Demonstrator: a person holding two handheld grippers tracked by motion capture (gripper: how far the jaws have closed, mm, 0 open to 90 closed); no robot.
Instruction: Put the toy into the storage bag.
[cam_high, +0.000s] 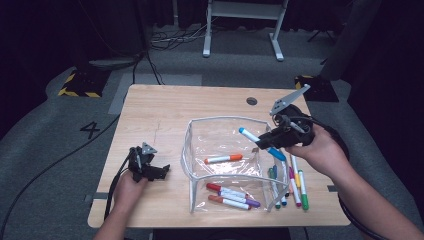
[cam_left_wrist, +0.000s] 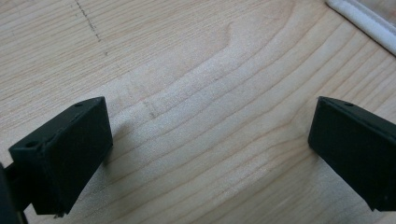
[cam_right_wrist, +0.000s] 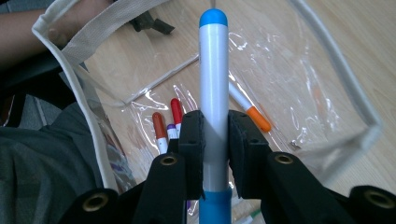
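My right tool (cam_high: 261, 143) clamps blue marker (cam_high: 262, 143) mid-barrel, above clear pouch (cam_high: 200, 165) mouth, for dropping in. Left tool (cam_high: 161, 171) wide, empty, resting on bench (cam_high: 150, 110).

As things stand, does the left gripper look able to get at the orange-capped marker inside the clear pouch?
Probably not directly: the left gripper sits open outside the pouch, whose upright clear wall stands between it and the orange-capped marker.

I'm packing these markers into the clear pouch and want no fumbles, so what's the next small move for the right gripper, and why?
Probably ease the right gripper down and open it. Its jaws are clamped on the white marker with blue caps, which hangs above the open mouth of the clear plastic pouch with white trim, where an orange-capped marker already lies. The left gripper rests open on the wooden table.
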